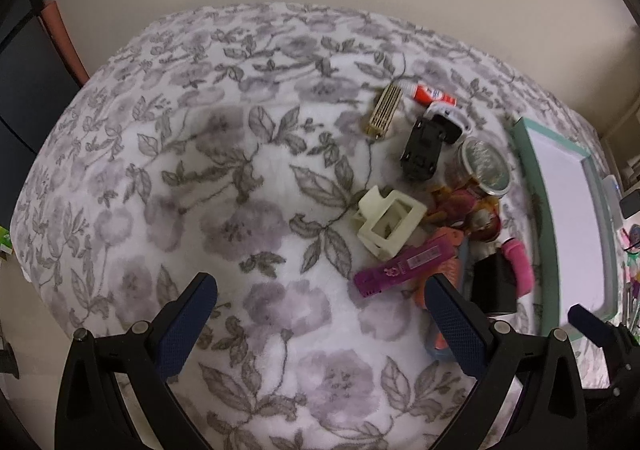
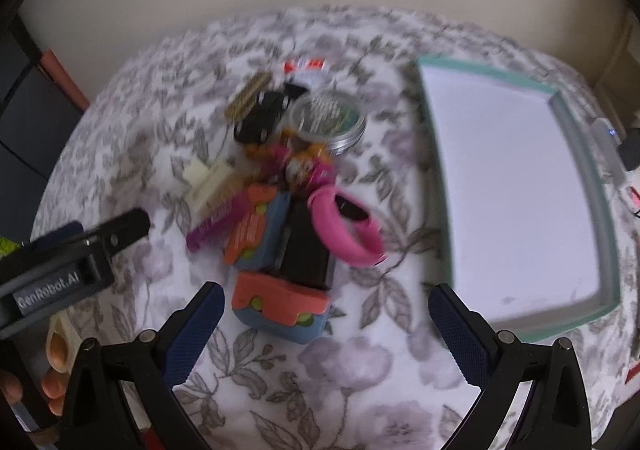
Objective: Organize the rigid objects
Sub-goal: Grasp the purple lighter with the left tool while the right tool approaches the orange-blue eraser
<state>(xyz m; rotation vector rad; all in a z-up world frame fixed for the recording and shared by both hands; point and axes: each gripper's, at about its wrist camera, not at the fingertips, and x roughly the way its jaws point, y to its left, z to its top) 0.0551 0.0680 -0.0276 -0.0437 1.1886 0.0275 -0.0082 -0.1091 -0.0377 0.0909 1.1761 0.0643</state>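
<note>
My right gripper [image 2: 322, 334] is nearest the toy pile — both grippers hang wide apart and hold nothing.

Right in front of my right gripper lies the blue and orange plastic toy block [image 2: 280, 310], its long side running away from me, a little left of the middle of the gap. Leaning on its far end is the pink rubber ring [image 2: 344, 228], and past that the round metal tin [image 2: 328, 118]. The mint-green tray with a white bottom [image 2: 600, 186] sits to the right, bare inside, near the pile but apart from it. My left gripper [image 1: 320, 324] is over flowered blanket [image 1: 248, 186]; the cream plastic hair clip [image 1: 386, 224] and purple plastic stick [image 1: 404, 264] lie ahead to its right — I think the pile's crowding could snag a pick.
</note>
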